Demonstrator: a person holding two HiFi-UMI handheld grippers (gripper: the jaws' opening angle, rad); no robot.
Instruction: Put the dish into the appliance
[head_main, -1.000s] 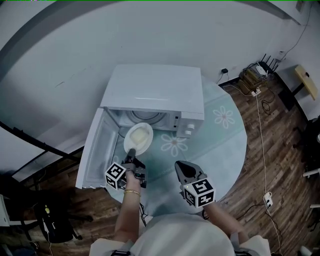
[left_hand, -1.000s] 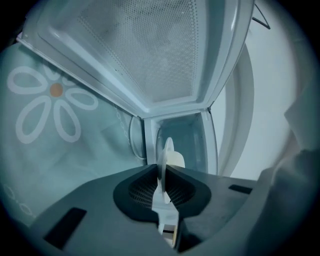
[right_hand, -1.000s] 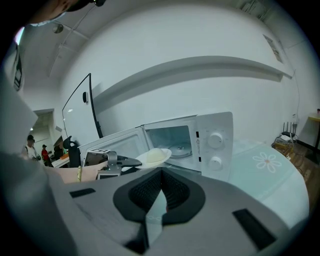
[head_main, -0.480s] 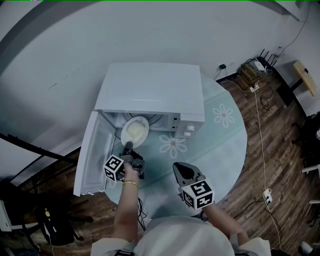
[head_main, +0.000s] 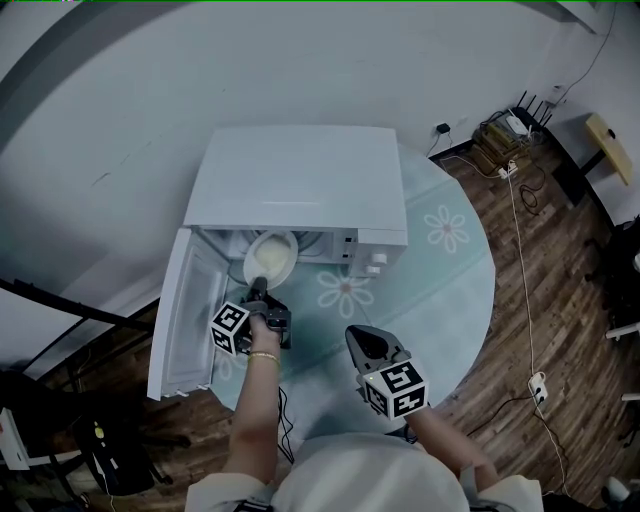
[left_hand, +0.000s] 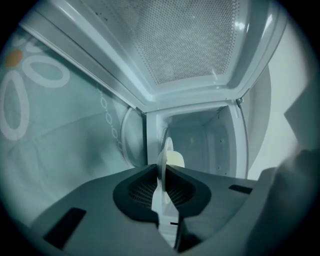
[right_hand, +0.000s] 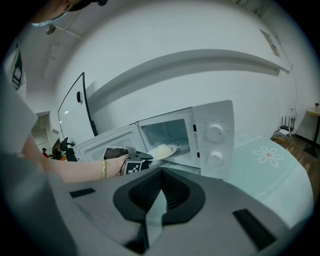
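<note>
**While the dish (head_main: 270, 262) hangs in the doorway, keep it level and go in deep**

Because the left gripper (head_main: 258, 290) is clamped on the near rim of the dish alone, the far edge has nothing under it. It seems likely to sag with any roll of the wrist. The dish is at the mouth of the microwave (head_main: 300, 170), partly inside the cavity and apparently not yet set down, with a pale lump of food (right_hand: 162, 150) on it. In the left gripper view the rim runs edge-on between the jaws, which pinch it firmly.

To finish well, I would keep the rim flat and push straight in, clear of the open door (head_main: 185, 310) at the left. I would lower the dish onto the glass tray (right_hand: 182, 142) near its middle before letting go. Releasing while it is tilted or off-centre could tip the food or leave the dish against a wall. After release, the gripper should come straight back out.

The right gripper (head_main: 365, 340) hangs over the surface (head_main: 440, 290) in front of the microwave, its jaws together on nothing.

Count:
- one dish
- one lump of food
- one microwave with one door
- two knobs (right_hand: 215, 132)
- two grippers
- one round surface
</note>
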